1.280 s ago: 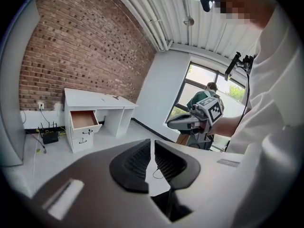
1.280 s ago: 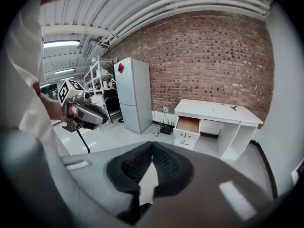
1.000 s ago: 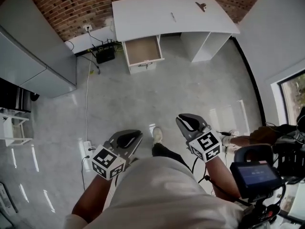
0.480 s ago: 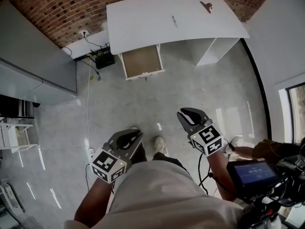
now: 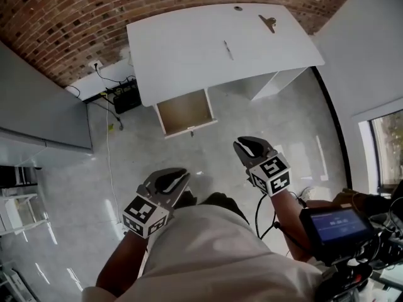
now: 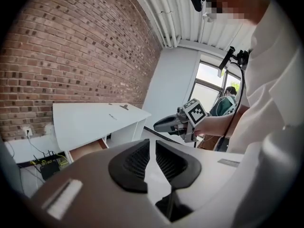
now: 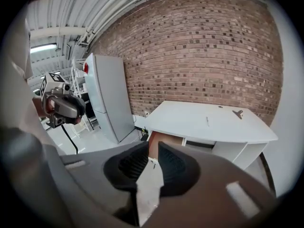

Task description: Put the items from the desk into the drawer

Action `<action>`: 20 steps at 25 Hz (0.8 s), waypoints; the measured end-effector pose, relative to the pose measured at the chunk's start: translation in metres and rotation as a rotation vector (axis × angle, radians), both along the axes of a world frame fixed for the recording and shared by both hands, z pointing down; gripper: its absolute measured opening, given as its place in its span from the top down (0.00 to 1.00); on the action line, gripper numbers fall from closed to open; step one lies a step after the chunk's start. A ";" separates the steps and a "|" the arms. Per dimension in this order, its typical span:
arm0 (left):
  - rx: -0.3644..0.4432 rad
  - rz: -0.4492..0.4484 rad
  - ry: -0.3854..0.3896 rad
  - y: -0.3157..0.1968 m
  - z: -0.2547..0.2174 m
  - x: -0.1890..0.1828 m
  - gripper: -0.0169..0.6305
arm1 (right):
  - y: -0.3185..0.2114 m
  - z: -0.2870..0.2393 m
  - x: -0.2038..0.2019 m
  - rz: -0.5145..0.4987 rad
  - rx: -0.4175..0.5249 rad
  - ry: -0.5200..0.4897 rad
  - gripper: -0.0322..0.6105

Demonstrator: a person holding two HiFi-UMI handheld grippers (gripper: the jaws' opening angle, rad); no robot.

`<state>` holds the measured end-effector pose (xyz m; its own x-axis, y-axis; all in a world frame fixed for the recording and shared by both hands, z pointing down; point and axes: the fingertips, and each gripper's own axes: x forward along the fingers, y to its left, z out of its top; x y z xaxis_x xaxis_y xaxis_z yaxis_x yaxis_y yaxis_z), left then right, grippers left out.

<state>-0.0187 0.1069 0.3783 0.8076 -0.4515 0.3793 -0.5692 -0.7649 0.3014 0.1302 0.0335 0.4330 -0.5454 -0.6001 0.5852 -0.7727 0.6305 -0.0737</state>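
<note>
A white desk (image 5: 208, 46) stands against the brick wall. On its top lie a thin pen (image 5: 227, 49), a dark binder clip (image 5: 267, 22) and a small round item (image 5: 238, 8). Under the desk's left part a wooden drawer (image 5: 184, 112) is pulled out, and its inside looks bare. My left gripper (image 5: 165, 182) and right gripper (image 5: 252, 148) hover over the floor, well short of the desk. Both are shut and hold nothing. The right gripper view shows the desk (image 7: 209, 122), the pen (image 7: 207, 121) and the clip (image 7: 237, 113) beyond its jaws.
Tall grey cabinets (image 5: 38, 99) line the left side. A black box with cables (image 5: 123, 96) lies on the floor by the wall, left of the drawer. A camera rig with a lit screen (image 5: 337, 225) sits at lower right. A window (image 5: 384, 150) is on the right.
The desk and open drawer have come closer and sit lower in the head view as the person walks toward them. Both grippers stay shut and keep their places in front of the body.
</note>
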 end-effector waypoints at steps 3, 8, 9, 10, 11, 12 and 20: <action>0.005 0.038 -0.008 -0.043 -0.002 -0.016 0.90 | -0.052 0.003 -0.003 0.054 -0.006 0.001 0.87; -0.014 0.014 -0.003 -0.099 0.001 -0.028 0.90 | -0.131 0.021 0.006 0.095 -0.038 0.008 0.87; -0.017 0.003 -0.002 -0.111 0.004 -0.028 0.90 | -0.149 0.026 0.011 0.097 -0.041 0.018 0.87; -0.022 -0.008 -0.003 -0.121 0.006 -0.026 0.90 | -0.167 0.032 0.016 0.102 -0.045 0.027 0.87; -0.027 -0.021 -0.005 -0.130 0.008 -0.026 0.90 | -0.184 0.037 0.021 0.108 -0.051 0.031 0.87; -0.033 -0.035 -0.008 -0.139 0.009 -0.025 0.90 | -0.201 0.043 0.024 0.113 -0.057 0.030 0.87; -0.065 -0.162 -0.023 -0.222 0.005 0.003 0.90 | -0.354 0.081 0.066 0.126 -0.121 0.008 0.87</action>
